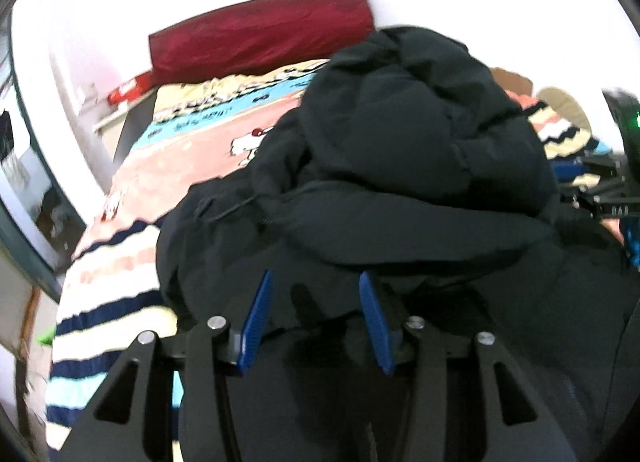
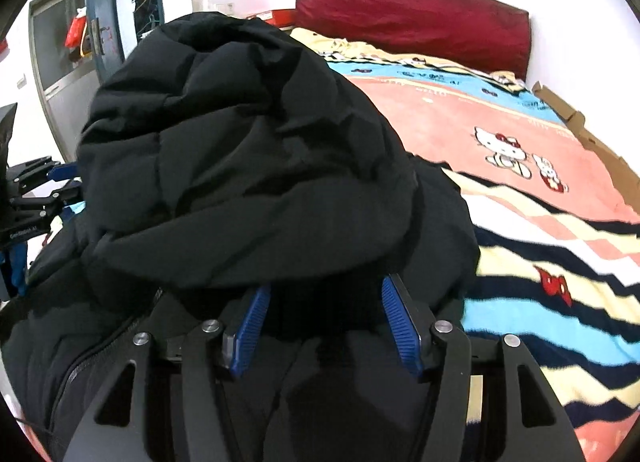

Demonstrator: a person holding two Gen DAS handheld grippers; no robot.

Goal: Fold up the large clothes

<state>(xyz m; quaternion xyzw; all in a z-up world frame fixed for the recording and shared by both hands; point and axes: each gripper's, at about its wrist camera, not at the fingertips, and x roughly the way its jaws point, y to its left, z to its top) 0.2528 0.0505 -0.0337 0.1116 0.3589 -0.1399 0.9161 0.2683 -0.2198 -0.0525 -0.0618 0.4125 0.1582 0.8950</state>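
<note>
Jaws on the left gripper (image 1: 316, 282) stand apart, blue pads (image 1: 256, 318) clear of cloth on their inner faces as far as the left wrist view shows; nothing pinched. Black padded jacket (image 1: 400, 166) lies directly under and ahead of the fingers, bunched into a thick mound. One folded layer overhangs just above the pad tips.

Right gripper (image 2: 326, 290) same story: jaws spread, blue pads (image 2: 400, 326) either side of a dark gap, jacket (image 2: 240, 166) fold draped over the tips. Can't tell whether the tips touch the fabric. A zipper (image 2: 80, 366) runs along the jacket edge at lower left of the right wrist view.

Each gripper shows at the edge of the other's view, close beside the jacket on opposite sides.

Jacket sits on the near part of a bed, on a striped blanket (image 2: 560, 322) in cream, navy, light blue and pink. Beyond it, a pink blanket (image 2: 460, 118) with cartoon cats. Further back, a dark red pillow (image 2: 412, 14) against the white wall. Cardboard (image 2: 592, 134) lines the bed's far side in the right wrist view. A blue-framed door (image 2: 104, 14) stands behind the jacket there.
</note>
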